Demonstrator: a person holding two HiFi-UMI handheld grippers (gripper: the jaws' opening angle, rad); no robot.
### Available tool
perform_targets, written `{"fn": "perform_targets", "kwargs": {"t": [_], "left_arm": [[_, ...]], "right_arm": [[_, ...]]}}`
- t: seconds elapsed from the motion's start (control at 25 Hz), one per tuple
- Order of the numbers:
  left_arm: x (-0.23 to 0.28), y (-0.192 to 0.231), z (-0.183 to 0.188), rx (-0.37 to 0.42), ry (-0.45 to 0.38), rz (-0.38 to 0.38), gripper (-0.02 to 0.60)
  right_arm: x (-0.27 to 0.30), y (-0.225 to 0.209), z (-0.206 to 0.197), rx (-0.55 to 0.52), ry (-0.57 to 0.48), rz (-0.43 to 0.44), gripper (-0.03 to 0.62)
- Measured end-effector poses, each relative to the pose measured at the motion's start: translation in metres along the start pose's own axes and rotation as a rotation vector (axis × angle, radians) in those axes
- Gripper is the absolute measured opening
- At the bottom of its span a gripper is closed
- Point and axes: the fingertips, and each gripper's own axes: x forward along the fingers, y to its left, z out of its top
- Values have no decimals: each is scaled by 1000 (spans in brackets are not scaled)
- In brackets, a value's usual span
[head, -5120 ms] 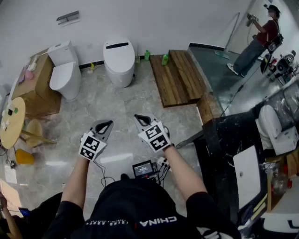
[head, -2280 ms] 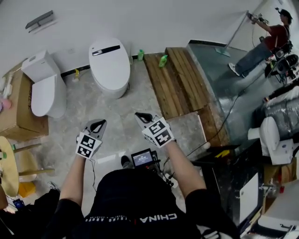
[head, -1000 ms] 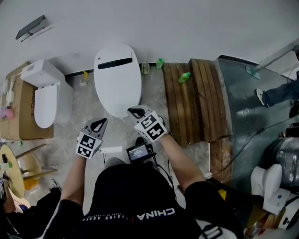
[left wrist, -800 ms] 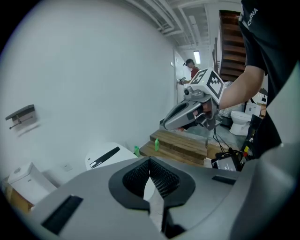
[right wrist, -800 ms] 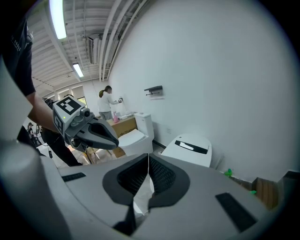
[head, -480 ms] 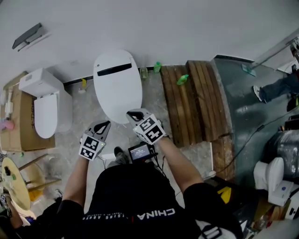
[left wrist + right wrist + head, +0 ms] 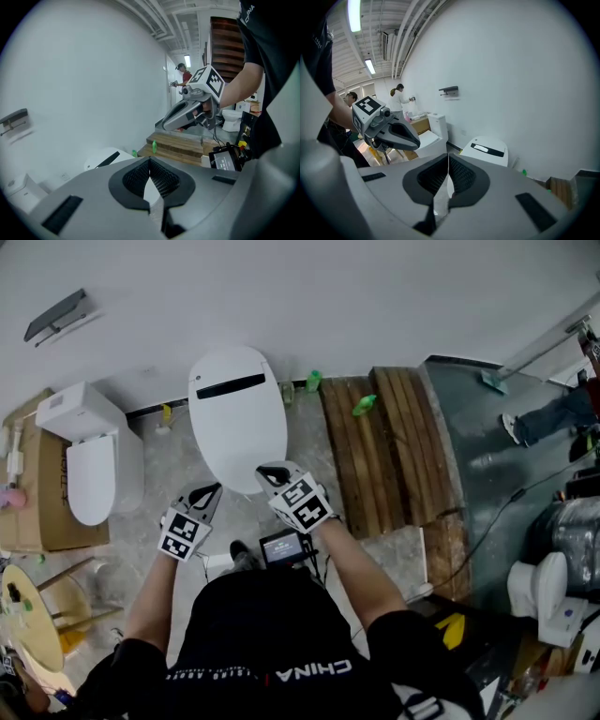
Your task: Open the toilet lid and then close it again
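A white toilet (image 7: 236,418) with a black strip on its closed lid stands against the white wall; its lid shows too in the left gripper view (image 7: 107,158) and the right gripper view (image 7: 486,149). My left gripper (image 7: 211,489) is shut and empty, just left of the bowl's front edge. My right gripper (image 7: 265,470) is shut and empty, over the lid's near edge. The left gripper view shows my left gripper (image 7: 150,160) with jaws together and the right gripper (image 7: 165,126) beside it. The right gripper view shows my right gripper (image 7: 448,157) the same way.
A second white toilet (image 7: 89,460) stands at the left beside a cardboard box (image 7: 33,512). A wooden pallet (image 7: 380,446) with green bottles (image 7: 364,405) lies to the right. A small screen with cables (image 7: 279,546) hangs at my waist. A person (image 7: 548,413) stands far right.
Both grippers have moved forward toward the toilet, which now sits a little closer and lower in the head view. Their jaws stay shut.
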Motion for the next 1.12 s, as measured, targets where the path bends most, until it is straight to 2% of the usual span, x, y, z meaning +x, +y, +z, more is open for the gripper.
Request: {"fn": "perform_targets", "kwargs": {"t": [0.32,0.44,0.56,0.76,0.88,1.12], "left_arm": [[11,6,-12,50,-10,21,11],[22,5,-30,59,13,14,39],[43,-2,-62,81,59,-11,134],[86,-12,-130,171,146,-31,261],[112,-16,-173,222,194,-30,301],[172,-19,-251,375,255,5,344]], "right_arm": [[11,-13,-29,-99,76,0,18],[22,-17,-56,-122,122,25,68],[38,-22,-89,-136,165,42,114],[77,-30,-142,-189,207,57,217],[101,-35,-174,-245,220,55,266],[157,-50,-244,-403,238,6,299]]}}
